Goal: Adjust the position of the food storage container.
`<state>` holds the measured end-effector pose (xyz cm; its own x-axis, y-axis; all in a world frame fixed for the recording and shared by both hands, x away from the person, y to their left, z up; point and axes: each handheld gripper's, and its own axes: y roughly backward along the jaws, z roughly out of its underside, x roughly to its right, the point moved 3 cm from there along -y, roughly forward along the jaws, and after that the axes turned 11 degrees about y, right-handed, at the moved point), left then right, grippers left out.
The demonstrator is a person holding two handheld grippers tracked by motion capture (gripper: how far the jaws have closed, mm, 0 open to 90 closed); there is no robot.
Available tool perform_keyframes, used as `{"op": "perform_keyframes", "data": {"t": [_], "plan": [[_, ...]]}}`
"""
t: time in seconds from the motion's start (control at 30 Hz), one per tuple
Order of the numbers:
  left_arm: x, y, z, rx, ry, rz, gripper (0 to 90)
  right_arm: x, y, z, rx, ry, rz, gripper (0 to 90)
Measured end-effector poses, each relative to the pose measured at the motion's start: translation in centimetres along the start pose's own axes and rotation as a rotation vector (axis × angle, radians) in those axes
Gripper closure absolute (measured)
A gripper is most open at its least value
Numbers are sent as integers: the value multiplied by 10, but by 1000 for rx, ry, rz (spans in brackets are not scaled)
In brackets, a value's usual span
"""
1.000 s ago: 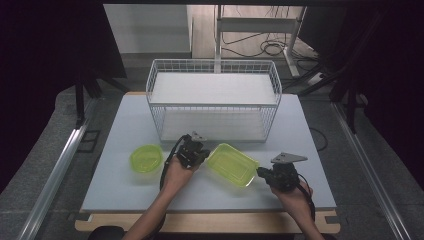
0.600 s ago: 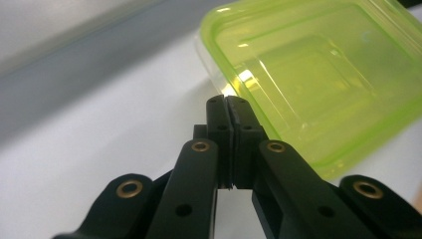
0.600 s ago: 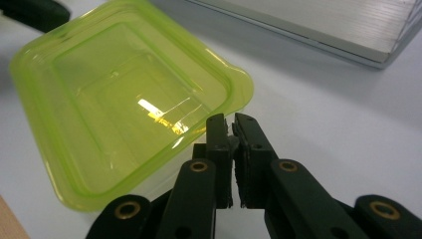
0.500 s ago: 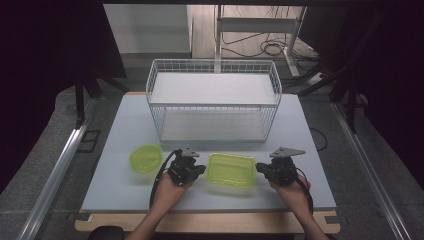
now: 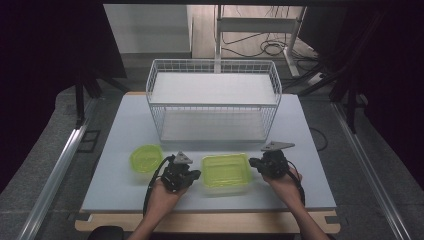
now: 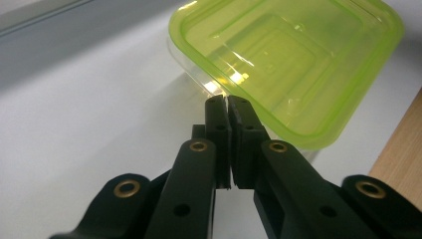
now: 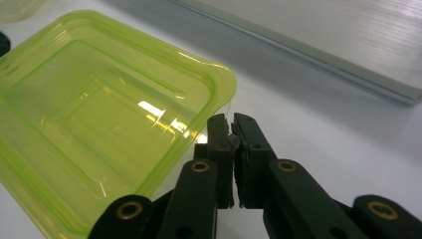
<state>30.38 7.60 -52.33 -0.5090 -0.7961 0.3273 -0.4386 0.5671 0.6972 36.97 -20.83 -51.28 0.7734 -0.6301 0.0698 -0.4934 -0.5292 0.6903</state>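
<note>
A rectangular clear container with a lime-green lid [image 5: 226, 172] lies flat on the white table [image 5: 125, 135], front centre. My left gripper [image 5: 194, 174] is shut, and its tips meet the container's left edge [image 6: 298, 64]. In the left gripper view the left gripper [image 6: 228, 100] has nothing visible between its pads. My right gripper [image 5: 254, 163] is shut too, at the container's far right corner. The right gripper view shows the right gripper [image 7: 230, 119] just under the lid's corner [image 7: 99, 114].
A small round lime-green tub [image 5: 146, 159] stands left of my left hand. A white wire basket rack [image 5: 212, 100] with a shelf takes up the back half of the table. The table's wooden front edge [image 5: 210, 222] runs below my hands.
A second ago the container hung tilted at my left gripper; it now lies flat on the table. My left gripper has drawn back to its left edge, and the right one sits at its corner.
</note>
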Motion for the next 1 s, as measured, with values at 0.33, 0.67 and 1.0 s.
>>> {"op": "perform_keyframes", "data": {"t": [0.33,0.67,1.0], "plan": [[-3,16,12,52,-10,22,797,-2,-6,-4,-1,15,15,821],[-6,50,42,153,-80,-14,263,-17,32,14,62,26,6,384],[-6,55,78,125,-166,-55,48,-43,30,31,34,115,-29,71]]}}
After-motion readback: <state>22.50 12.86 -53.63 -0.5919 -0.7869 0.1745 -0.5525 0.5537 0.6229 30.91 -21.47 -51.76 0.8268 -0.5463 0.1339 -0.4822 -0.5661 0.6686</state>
